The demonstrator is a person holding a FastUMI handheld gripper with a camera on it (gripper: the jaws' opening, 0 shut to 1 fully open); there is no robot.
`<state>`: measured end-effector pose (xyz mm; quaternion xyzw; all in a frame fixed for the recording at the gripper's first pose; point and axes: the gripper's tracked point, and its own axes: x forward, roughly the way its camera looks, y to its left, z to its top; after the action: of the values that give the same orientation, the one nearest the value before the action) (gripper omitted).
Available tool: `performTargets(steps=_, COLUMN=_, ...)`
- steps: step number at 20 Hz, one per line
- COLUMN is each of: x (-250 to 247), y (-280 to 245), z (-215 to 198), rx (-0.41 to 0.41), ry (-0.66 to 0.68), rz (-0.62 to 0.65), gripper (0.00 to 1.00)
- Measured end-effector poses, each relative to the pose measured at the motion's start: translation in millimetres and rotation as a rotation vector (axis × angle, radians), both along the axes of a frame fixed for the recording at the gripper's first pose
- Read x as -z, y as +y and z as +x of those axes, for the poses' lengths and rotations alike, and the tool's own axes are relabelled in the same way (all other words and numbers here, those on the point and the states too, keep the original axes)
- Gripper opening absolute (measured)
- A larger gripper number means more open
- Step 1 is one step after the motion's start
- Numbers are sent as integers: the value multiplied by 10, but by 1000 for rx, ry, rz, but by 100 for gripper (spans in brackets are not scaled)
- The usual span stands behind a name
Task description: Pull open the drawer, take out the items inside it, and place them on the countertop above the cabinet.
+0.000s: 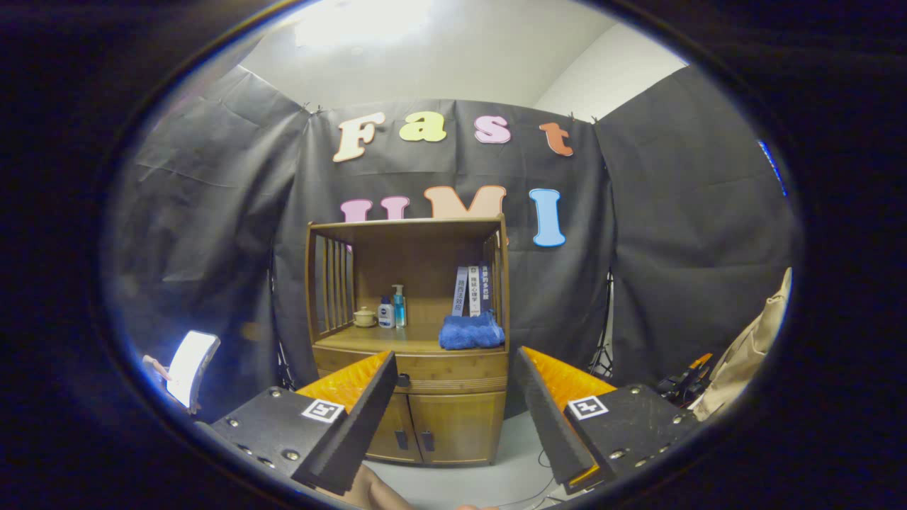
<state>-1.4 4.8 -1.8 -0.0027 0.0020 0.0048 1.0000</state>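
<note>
**Open gripper facing the closed cabinet drawer**

The gripper (pixel 453 368) is held with its two fingers spread wide apart and nothing between them. Each finger body carries a small square marker tag. Beyond the fingers, well apart from them, stands a wooden cabinet (pixel 418 397). Its drawer (pixel 453 372) is shut; the drawer front runs horizontally across the cabinet, just under the countertop (pixel 386 341), and its dark knob (pixel 403 380) shows beside the left finger. Below the drawer are two closed doors (pixel 439 425) with small dark handles.

On the countertop, from left to right, stand a small lidded cup (pixel 365 316), a white bottle with a blue label (pixel 385 312) and a blue pump bottle (pixel 400 306). Towards the right lies a blue cloth (pixel 471 331), and behind it some books (pixel 472 290) stand upright; their spine text is too small to read.

To the left of the fingers, a hand holds a bright lit phone (pixel 190 368). On the right hangs a beige garment (pixel 751 347).
</note>
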Motion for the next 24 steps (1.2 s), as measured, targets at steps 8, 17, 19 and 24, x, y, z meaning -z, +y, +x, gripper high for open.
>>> performTargets(steps=8, x=76, y=183, z=222, rx=-32, ry=15, rz=-39, gripper=99)
performTargets(steps=17, x=537, y=814, z=1394, rx=-112, ry=38, rz=-32, gripper=99)
performTargets(steps=19, x=759, y=969, z=1705, rx=-122, ry=55, rz=-17, gripper=99)
performTargets(steps=24, x=1407, y=1310, z=2421, rx=-138, ry=108, rz=18, gripper=99)
